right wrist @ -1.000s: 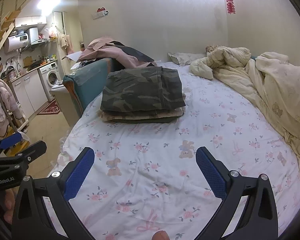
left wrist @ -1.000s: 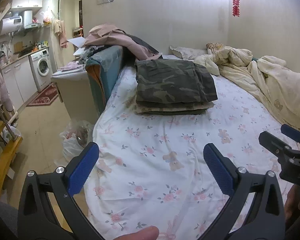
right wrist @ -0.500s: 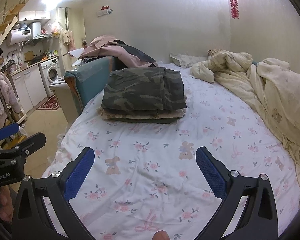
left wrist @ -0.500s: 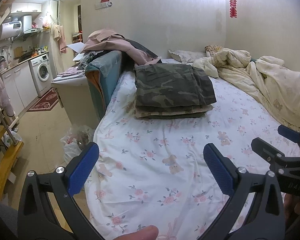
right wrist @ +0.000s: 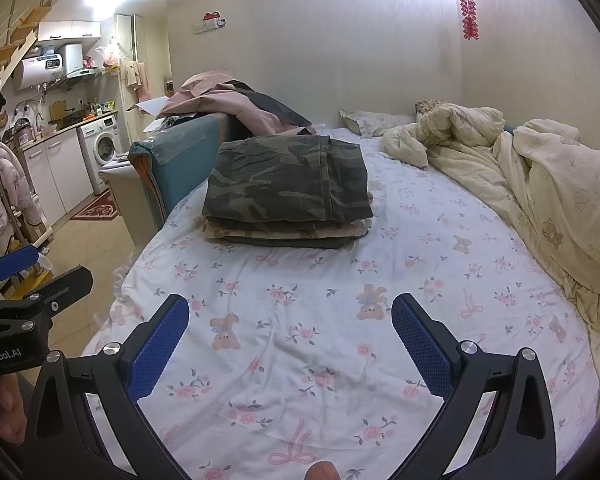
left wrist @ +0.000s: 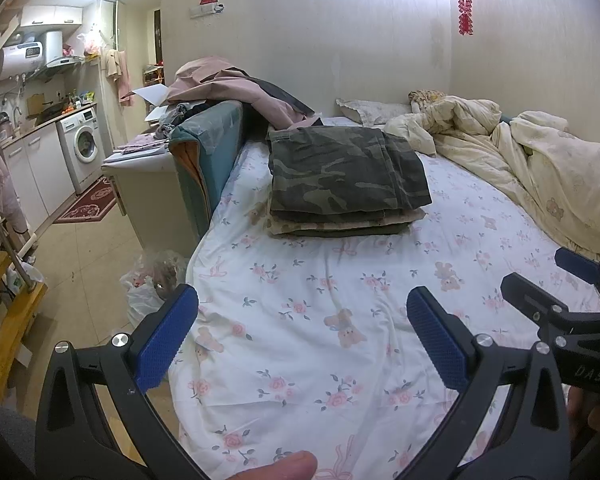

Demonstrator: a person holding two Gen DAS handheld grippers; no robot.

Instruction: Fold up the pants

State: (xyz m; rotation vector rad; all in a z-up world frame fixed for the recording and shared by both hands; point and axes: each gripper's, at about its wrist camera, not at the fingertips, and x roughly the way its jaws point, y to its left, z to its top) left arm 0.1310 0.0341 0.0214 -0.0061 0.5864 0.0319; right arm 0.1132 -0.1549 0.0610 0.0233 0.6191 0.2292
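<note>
- Spreading across both views, the bed (left wrist: 340, 340) wears a white floral sheet, with a rumpled cream quilt (right wrist: 540, 184) along its right edge.
- Folded camouflage pants (right wrist: 288, 180) top a small stack of folded clothes near the bed's left edge, toward the far end.
- Left gripper (left wrist: 300, 336) hangs over the near left corner, jaws wide apart, empty.
- Right gripper (right wrist: 290, 340) hangs above the near edge, jaws likewise apart, well short of the pants.

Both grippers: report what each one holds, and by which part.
Nothing is held. The left gripper and the right gripper both stand open over the floral sheet, apart from the folded camouflage pants.
</note>
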